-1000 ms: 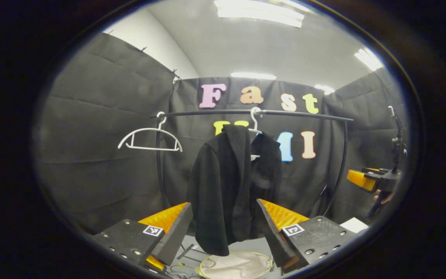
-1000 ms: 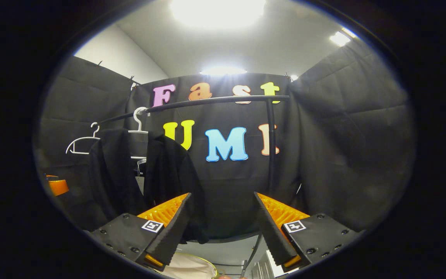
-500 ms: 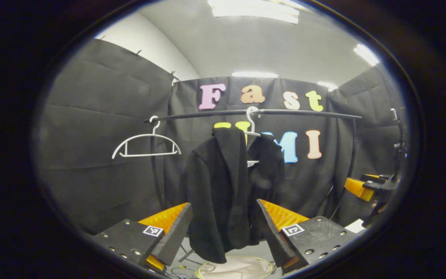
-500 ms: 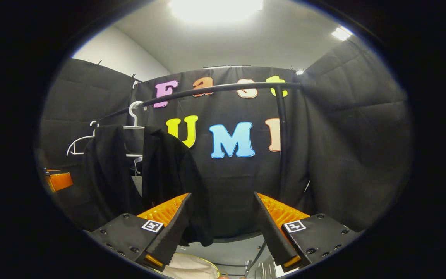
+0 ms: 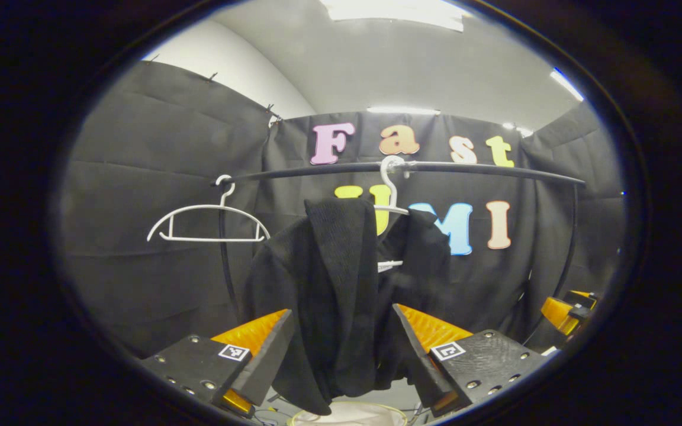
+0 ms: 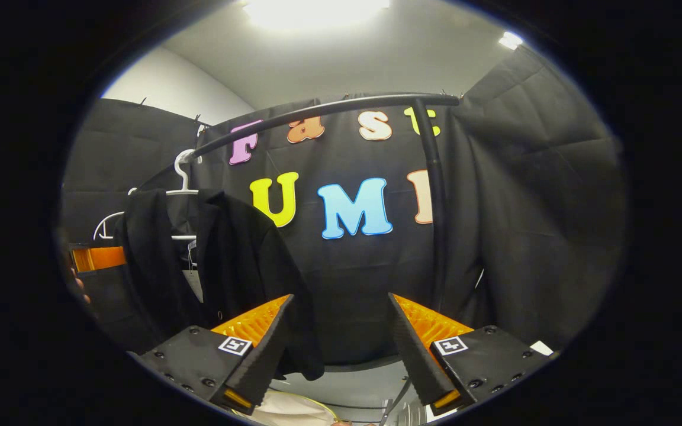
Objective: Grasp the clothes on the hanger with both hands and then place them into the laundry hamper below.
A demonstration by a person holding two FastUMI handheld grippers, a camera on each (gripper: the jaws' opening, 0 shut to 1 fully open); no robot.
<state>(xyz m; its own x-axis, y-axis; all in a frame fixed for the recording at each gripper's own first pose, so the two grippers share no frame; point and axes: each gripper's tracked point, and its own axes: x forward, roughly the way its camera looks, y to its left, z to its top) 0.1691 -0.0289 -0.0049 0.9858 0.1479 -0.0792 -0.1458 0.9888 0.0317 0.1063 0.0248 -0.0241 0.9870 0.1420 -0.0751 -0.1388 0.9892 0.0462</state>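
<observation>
Black-cloth booth, white ceiling with strip lights, a black clothes rail across the back. Left gripper has its fingers spread wide, nothing pinched; the black jacket hangs straight ahead of it, its lower part showing in the gap between the fingers, contact not clear. Jacket sits on a white hanger hooked on the rail just above and beyond the gripper. Below the fingers, the pale rim of the laundry hamper peeks in under the jacket's hem. Up and to the left of that gripper, an empty white hanger hangs on the rail. Right gripper is also spread, holding nothing; from it the jacket is ahead and off to the left, the rail's upright post ahead and slightly right, hamper edge under its left finger.
</observation>
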